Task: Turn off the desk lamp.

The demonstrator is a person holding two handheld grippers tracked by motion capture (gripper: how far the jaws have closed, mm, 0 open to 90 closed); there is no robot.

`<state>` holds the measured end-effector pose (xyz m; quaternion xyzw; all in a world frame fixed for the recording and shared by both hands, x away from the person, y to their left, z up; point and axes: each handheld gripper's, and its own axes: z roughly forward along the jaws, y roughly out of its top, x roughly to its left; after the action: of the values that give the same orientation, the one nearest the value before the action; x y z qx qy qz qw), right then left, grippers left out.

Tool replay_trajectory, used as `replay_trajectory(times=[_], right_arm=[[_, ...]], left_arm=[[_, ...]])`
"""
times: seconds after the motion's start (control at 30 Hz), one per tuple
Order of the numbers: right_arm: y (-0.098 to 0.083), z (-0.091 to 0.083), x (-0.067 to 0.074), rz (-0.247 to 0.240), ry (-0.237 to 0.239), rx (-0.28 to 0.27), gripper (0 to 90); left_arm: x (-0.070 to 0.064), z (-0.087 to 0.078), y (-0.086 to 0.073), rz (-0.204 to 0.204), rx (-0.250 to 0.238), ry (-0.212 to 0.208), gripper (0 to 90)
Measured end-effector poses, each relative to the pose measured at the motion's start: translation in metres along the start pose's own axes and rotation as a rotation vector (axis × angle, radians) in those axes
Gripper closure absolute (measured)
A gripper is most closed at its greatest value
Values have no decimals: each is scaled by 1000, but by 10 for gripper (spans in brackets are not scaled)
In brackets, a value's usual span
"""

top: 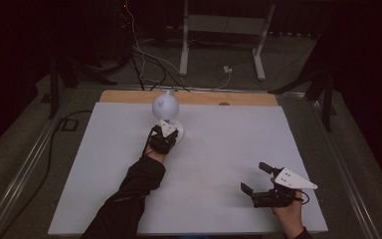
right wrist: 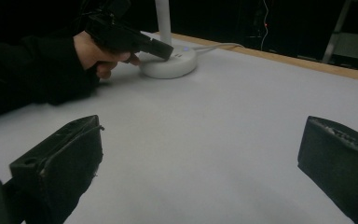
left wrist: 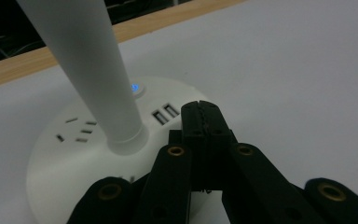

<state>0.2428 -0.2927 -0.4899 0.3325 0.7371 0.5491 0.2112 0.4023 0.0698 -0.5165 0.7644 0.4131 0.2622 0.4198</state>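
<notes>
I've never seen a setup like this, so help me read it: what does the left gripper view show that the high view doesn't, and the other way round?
The left gripper view alone shows detail on the lamp base: a glowing blue button, two USB ports and socket slots, with the left gripper shut above the base.

The high view alone shows the lamp's round head, the right gripper open over the white table, and the stand behind.

Both show the lamp, left gripper, table and wooden edge.

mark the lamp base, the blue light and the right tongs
lamp base [left wrist: 60, 158]: left gripper view, bare top by the sockets.
blue light [left wrist: 134, 87]: left gripper view, lit button centre.
right tongs [top: 254, 178]: high view, midway between the fingertips.
</notes>
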Motion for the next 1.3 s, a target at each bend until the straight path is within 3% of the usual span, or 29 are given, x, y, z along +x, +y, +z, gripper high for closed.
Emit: replay_trajectory(times=[0.3,0.53,0.77,0.93,1.1,1.3], right_arm=[[0,-1,0,2,0,-5,0],[0,-1,-1,5,-1,-4,0],[1,-1,-1,6,-2,-7,0],[1,0,-1,3,0,-7,0],[0,0,-1,5,3,-4,0],[1,1,0,4,3,-1,0]], left_arm=[[-5,-18,17,-36,-15,-121,889],[-3,-35,27,-59,-6,-238,805],[2,-56,28,-22,18,-330,608],[7,-76,25,-7,24,-370,479],[13,-96,12,12,39,-417,330],[20,-116,-3,32,69,-473,83]])
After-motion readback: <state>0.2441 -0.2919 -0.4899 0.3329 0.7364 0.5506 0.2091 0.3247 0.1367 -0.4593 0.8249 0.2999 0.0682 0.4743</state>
